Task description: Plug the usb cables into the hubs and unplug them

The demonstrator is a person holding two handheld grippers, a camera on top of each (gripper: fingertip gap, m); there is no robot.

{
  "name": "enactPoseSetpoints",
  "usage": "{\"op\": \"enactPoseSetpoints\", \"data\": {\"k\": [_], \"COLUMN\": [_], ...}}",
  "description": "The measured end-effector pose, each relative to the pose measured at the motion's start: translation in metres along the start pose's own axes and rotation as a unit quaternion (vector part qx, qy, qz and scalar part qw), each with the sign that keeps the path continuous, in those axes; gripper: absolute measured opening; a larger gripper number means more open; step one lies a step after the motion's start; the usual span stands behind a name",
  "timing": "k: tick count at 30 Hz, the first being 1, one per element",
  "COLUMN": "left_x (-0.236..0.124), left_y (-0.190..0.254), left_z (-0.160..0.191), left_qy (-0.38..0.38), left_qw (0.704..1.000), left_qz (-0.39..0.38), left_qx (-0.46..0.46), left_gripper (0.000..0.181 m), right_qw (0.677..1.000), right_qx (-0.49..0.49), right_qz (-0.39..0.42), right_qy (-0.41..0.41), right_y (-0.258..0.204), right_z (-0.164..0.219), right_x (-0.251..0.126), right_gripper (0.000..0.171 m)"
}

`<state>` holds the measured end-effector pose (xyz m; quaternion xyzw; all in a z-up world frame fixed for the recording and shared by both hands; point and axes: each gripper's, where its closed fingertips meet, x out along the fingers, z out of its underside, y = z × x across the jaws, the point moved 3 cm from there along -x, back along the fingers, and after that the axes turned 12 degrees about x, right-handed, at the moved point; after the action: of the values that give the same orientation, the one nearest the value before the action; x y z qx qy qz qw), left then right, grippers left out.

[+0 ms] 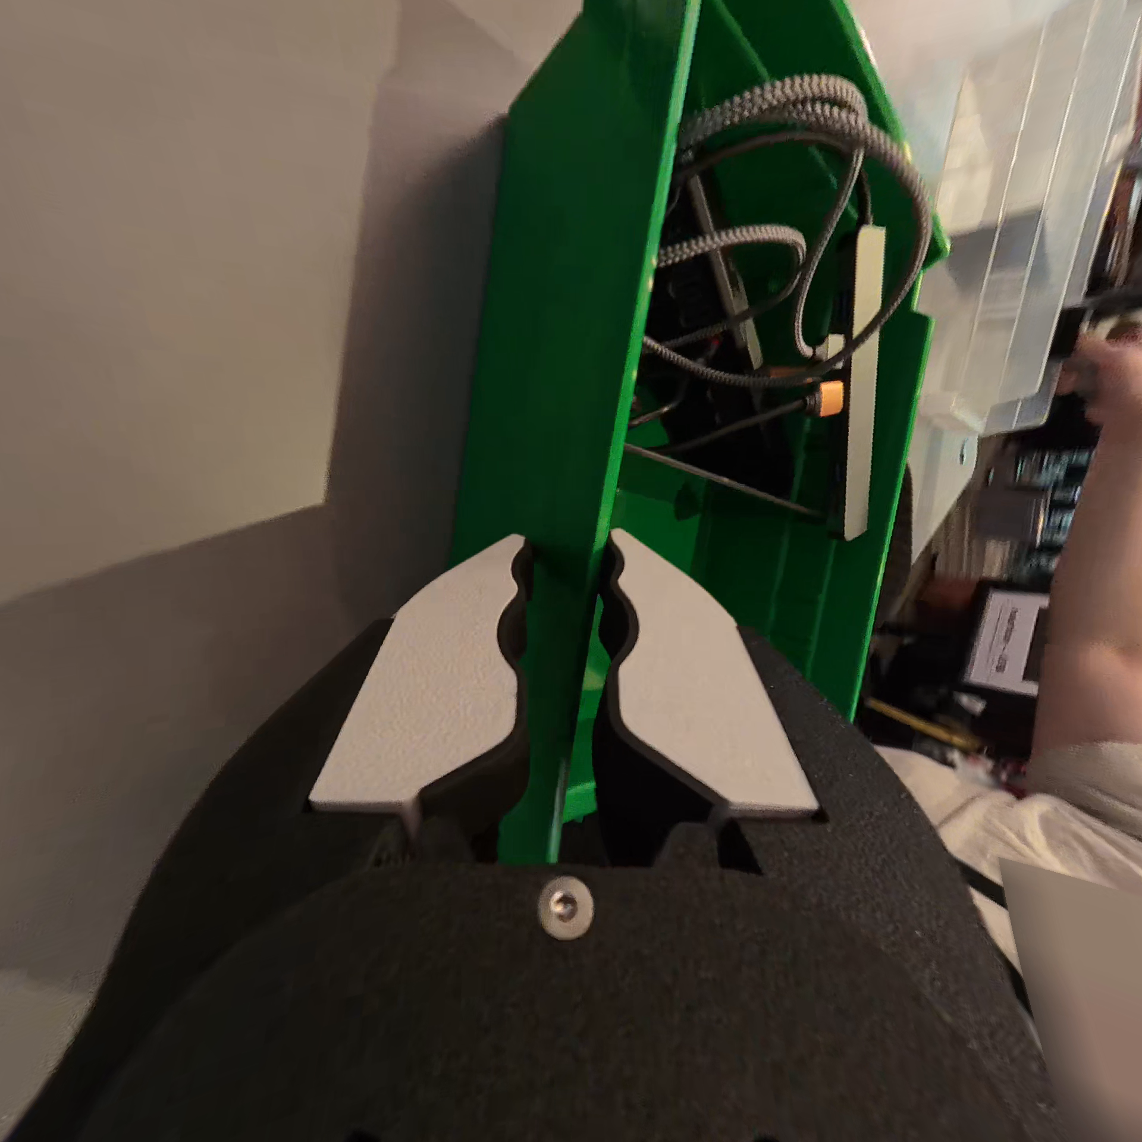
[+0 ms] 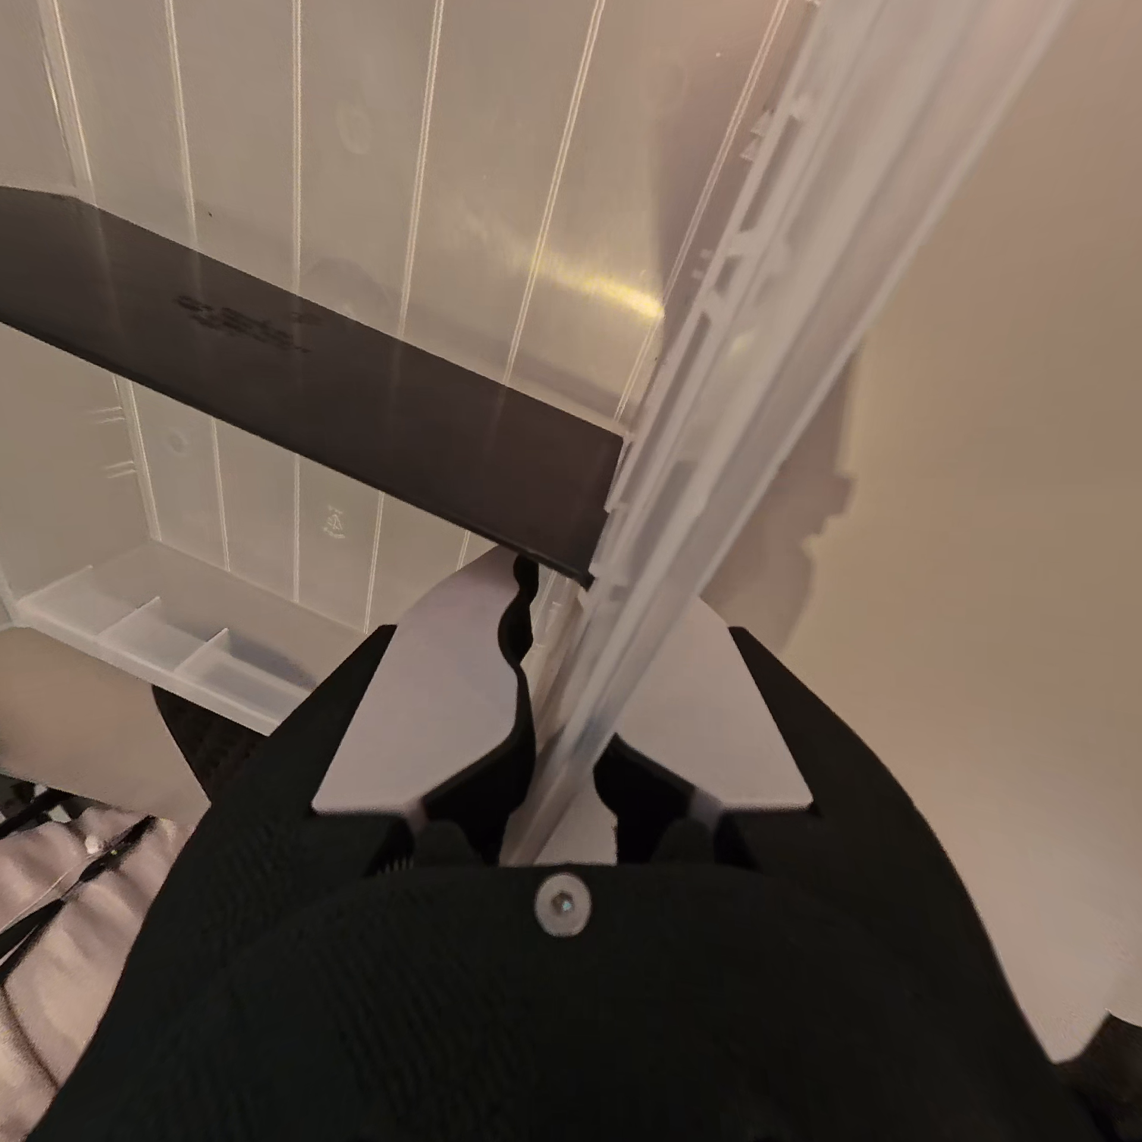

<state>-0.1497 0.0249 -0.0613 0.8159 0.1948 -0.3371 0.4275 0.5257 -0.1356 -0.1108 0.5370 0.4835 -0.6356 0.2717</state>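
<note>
Left gripper (image 1: 565, 556) clamps the near wall of a green bin (image 1: 556, 346) that stands on edge, its long axis running up the frame. Braided cables (image 1: 803, 108) and white hubs (image 1: 862, 395) sit inside, upper right; an orange plug (image 1: 828, 398) is seated in one hub. Right gripper (image 2: 559, 593) pinches the rim of a clear plastic lid (image 2: 729, 395). Judged from this, setup is underway; next, both must be set down to free a gripper for a plug.

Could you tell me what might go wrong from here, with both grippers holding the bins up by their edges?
The left gripper pinches only a thin wall of the green bin; tilted like this, its braided cables and hubs might slide or spill. The right gripper clamps the clear bin by its rim, which could slip or flex.
</note>
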Motion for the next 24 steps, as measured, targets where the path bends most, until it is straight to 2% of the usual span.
{"op": "enactPoseSetpoints", "data": {"k": [7,10,14,18,24], "left_x": [-0.082,-0.105,-0.118,-0.12,-0.13], "left_y": [-0.062,-0.076,-0.083,-0.085,-0.091], "left_z": [0.055,0.076,0.088,0.086,0.083], "left_qy": [0.128,0.157,0.166,0.147,0.166], "left_qw": [0.98,0.969,0.967,0.973,0.968], "left_qz": [-0.062,-0.089,-0.105,-0.13,-0.156], "left_qx": [-0.139,-0.168,-0.164,-0.126,-0.102], "left_gripper": [0.02,0.02,0.019,0.019,0.014], "right_qw": [0.996,0.994,0.991,0.988,0.983], "right_qx": [-0.066,-0.088,-0.098,-0.108,-0.136], "right_qz": [0.025,0.041,0.052,0.085,0.095], "right_qy": [-0.045,-0.054,-0.069,-0.071,-0.081], "right_y": [-0.041,-0.056,-0.065,-0.056,-0.047], "right_z": [0.002,-0.002,-0.01,-0.023,-0.03], "right_x": [0.021,0.026,0.03,0.026,0.023], "right_gripper": [0.017,0.016,0.014,0.006,0.006]}}
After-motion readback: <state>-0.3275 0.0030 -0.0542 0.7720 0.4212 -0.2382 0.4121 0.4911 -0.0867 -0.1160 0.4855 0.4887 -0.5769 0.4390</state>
